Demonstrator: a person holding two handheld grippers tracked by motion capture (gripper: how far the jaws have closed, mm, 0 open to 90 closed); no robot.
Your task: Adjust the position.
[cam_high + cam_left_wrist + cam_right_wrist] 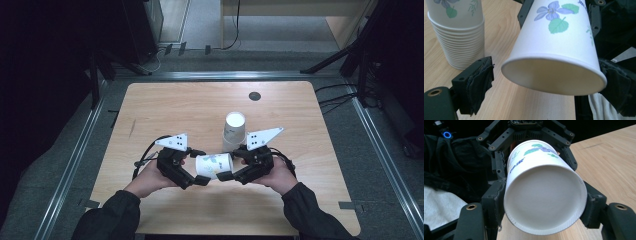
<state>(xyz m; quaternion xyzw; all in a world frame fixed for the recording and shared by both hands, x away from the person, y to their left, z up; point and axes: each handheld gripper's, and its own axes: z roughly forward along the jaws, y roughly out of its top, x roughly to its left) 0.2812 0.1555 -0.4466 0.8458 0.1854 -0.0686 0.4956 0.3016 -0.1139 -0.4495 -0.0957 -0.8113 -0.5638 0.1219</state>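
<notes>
Table: pale wooden table [165, 107] with rounded corners, on a grey floor [395, 165] with metal rails along both sides; a small dark round disc [255, 96] is set into the far part of the top.
Stack of cups: a stack of paper cups [233, 131] stands mouth down just past the two grippers; in the left gripper view [459, 35] it sits on the wood at upper left, many rims nested one over another, with a flower and leaf print.
Single cup: one paper cup [214, 166] lies on its side in the air between the two grippers, near the person's edge of the table. It is white with a purple flower and green leaves [554, 37]. Its open mouth faces the left gripper; its closed base [544, 195] faces the right gripper's camera.
Right gripper: the right gripper [226, 175] is clamped on the cup near its base, one padded jaw pressed against each side of the wall [541, 207].
Left gripper: the left gripper [201, 166] has its jaws spread around the cup's mouth [549, 82]. A clear gap of wood shows between the left-hand pad and the rim; the other pad sits right at the rim's edge, and whether it touches I cannot tell.
Hands: both hands come in from the near edge in dark sleeves [107, 215].
</notes>
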